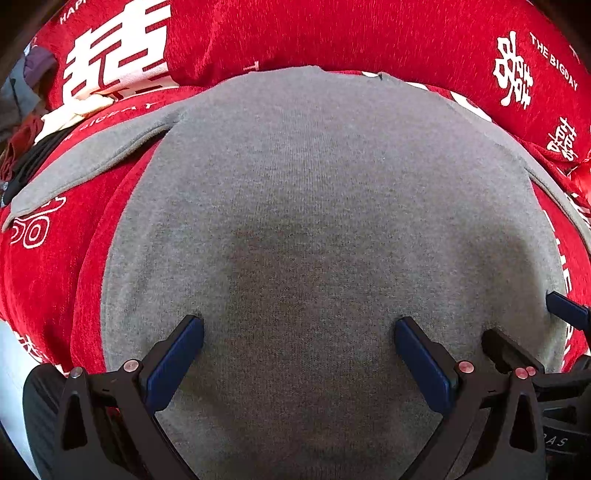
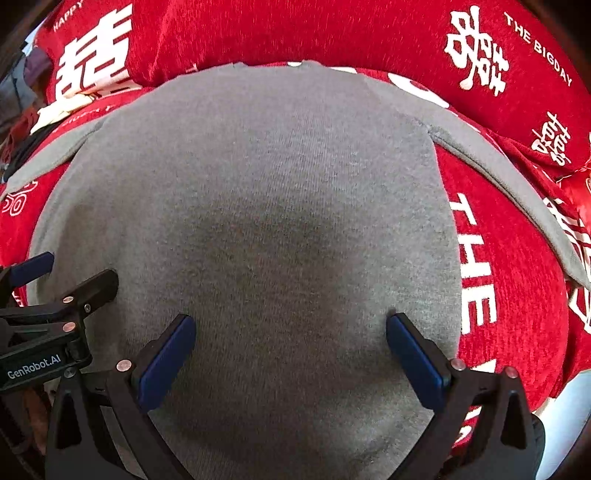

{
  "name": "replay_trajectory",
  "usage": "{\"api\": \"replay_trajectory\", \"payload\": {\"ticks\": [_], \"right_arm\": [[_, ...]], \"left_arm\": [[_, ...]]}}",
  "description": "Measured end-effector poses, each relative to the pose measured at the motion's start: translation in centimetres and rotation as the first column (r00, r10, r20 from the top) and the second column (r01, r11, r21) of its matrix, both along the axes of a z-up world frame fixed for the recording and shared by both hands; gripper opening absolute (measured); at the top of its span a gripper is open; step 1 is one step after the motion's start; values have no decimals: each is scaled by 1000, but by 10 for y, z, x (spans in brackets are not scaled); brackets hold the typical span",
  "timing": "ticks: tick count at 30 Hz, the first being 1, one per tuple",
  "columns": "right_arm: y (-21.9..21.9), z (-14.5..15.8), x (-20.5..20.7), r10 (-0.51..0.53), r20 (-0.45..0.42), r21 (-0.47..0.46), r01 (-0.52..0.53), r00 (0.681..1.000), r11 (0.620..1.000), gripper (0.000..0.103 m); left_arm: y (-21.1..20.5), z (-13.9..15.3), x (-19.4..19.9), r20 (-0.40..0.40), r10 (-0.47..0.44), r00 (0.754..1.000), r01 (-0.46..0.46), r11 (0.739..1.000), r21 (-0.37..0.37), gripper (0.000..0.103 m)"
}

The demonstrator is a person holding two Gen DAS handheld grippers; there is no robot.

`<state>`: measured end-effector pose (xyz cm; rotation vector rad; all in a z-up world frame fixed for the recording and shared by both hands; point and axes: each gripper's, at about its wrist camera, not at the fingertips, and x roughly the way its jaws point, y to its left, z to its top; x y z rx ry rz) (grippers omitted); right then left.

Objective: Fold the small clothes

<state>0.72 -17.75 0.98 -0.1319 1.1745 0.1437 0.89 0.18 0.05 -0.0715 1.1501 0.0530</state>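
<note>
A small grey knit garment (image 1: 303,206) lies flat on a red cloth, sleeves spread out to the left (image 1: 85,166) and right (image 2: 517,192). It also fills the right wrist view (image 2: 251,206). My left gripper (image 1: 299,325) is open, its blue-padded fingers resting on the garment's near part. My right gripper (image 2: 291,321) is open too, fingers on the garment close beside the left one. Each gripper shows at the edge of the other's view: the right one (image 1: 532,325) and the left one (image 2: 70,273). Neither holds fabric.
The red cloth (image 1: 332,33) with white characters and lettering covers the surface and rises at the back. A pile of dark and cream clothes (image 1: 33,122) lies at the far left. A red ribbon (image 2: 580,177) sits at the right edge.
</note>
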Motion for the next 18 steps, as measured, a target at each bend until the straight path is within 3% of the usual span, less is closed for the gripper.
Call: {"api": "replay_trajectory", "payload": {"ticks": [5, 14, 16, 18], "right_arm": [[1, 0, 7, 10, -54, -6, -11, 999, 1000, 103], [3, 1, 7, 18, -64, -22, -20, 998, 1000, 103], [6, 12, 9, 27, -39, -28, -28, 999, 999, 103], [11, 27, 12, 45, 35, -35, -43, 998, 998, 103]], "left_arm": [[0, 0, 4, -34, -3, 999, 3, 1000, 2, 103], [1, 2, 15, -113, -38, 993, 38, 999, -6, 103], [1, 6, 22, -137, -48, 989, 49, 999, 8, 103], [5, 14, 26, -104, -23, 994, 28, 998, 50, 103]]}}
